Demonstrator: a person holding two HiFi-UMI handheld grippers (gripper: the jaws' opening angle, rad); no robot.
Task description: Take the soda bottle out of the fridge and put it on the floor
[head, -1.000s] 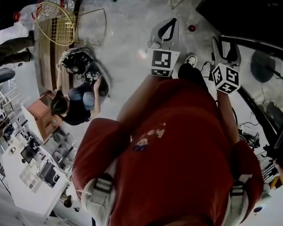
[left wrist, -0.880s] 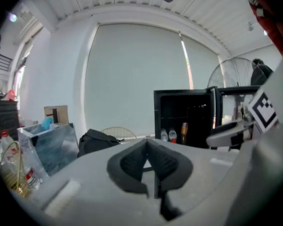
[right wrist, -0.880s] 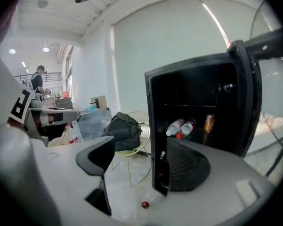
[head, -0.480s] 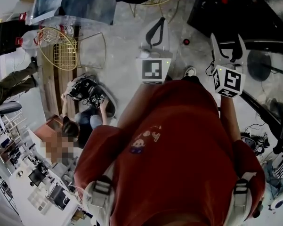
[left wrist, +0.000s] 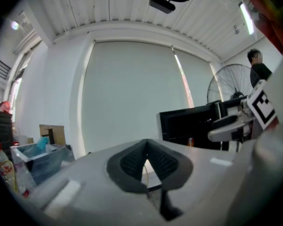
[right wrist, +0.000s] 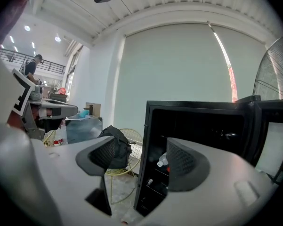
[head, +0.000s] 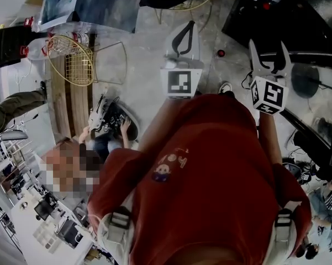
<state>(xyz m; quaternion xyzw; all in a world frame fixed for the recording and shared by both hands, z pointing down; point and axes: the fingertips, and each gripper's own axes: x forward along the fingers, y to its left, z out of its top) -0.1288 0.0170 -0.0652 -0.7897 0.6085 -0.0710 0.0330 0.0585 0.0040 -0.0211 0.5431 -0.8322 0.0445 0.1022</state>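
A: In the open fridge (right wrist: 193,108), on a shelf near its left wall, is the bottle (right wrist: 163,159): clear, white cap, tilted. Something red lies just beside it.

B: Any label on it?

A: None I can read; it is too small.

B: And the grippers?

A: The right gripper (right wrist: 141,150) faces the fridge's open front, jaws spread wide with nothing between them, well apart from the bottle. The left gripper (left wrist: 146,160), off to the fridge's left, is clenched on nothing.

B: Other containers?

A: Left of the fridge, a wire chair (right wrist: 134,149) carries a black bag (right wrist: 122,149). Farther left of the fridge a clear bin (left wrist: 40,161) holds something blue (left wrist: 40,145). Next to the bin stands a red-label bottle (left wrist: 4,166), its print unreadable.
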